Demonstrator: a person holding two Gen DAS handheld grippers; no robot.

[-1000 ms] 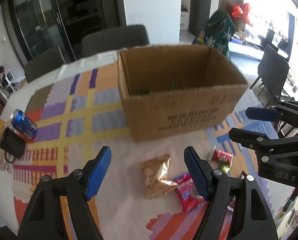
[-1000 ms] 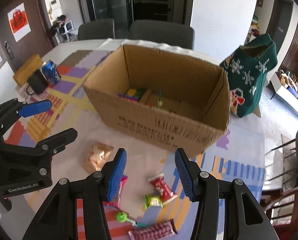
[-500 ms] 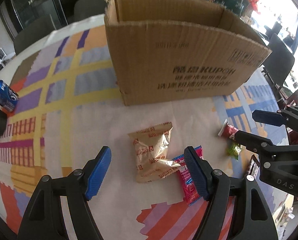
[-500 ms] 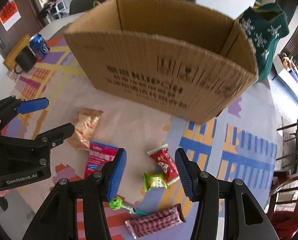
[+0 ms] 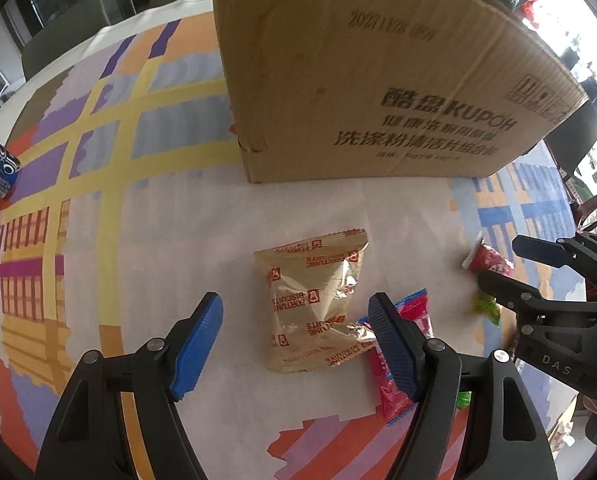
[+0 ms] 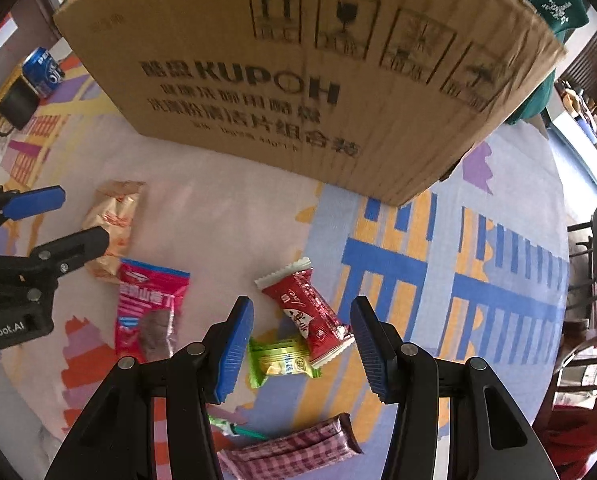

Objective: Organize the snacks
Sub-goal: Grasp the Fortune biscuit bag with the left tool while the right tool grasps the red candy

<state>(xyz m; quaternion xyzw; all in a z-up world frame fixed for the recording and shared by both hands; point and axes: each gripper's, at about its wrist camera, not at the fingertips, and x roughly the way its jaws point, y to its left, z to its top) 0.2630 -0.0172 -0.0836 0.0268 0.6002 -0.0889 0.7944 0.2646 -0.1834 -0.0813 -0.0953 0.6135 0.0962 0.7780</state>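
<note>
Cardboard box [image 5: 378,80] stands at twelve o'clock from both grippers, the loose snacks on the tablecloth [image 5: 170,216] in front of it. Gold biscuit packet [image 5: 316,300] lies between the left gripper [image 5: 296,344] fingers, toward one o'clock, long axis near twelve-to-six — jaws wide, holding nothing. Red wafer bar [image 6: 308,312] sits between the right gripper [image 6: 300,350] fingers, running eleven to five, its lower end touching the green candy [image 6: 282,362] — jaws wide, empty too. Each arm is nearest its own target, I judge.
</note>
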